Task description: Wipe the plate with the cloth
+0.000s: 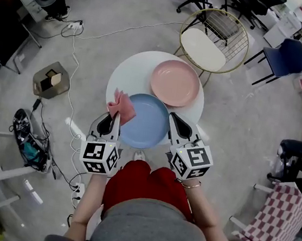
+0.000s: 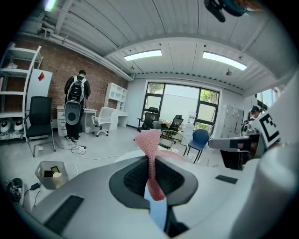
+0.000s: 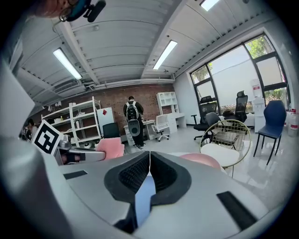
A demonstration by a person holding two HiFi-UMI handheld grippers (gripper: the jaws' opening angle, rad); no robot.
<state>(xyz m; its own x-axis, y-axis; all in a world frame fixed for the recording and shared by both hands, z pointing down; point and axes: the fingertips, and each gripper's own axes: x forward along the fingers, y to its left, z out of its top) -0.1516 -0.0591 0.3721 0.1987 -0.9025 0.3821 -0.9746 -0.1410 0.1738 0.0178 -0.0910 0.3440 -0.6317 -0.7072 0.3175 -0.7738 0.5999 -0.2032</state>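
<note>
The cloth (image 1: 121,107) was pink and looked knitted, with a fine rough weave, soft and matt. The blue plate (image 1: 146,125) and the pink plate (image 1: 175,82) were smooth, with a dull sheen. The table (image 1: 126,75) top was white, smooth and matt. The left gripper (image 1: 111,119) and the right gripper (image 1: 174,120) had grey matt plastic shells. Their pads (image 2: 135,176) were black and ribbed, like rubber. The chair (image 1: 203,48) had a thin gold metal wire frame and a smooth white seat. The floor (image 1: 239,117) was grey, like polished concrete, and slightly glossy.
</note>
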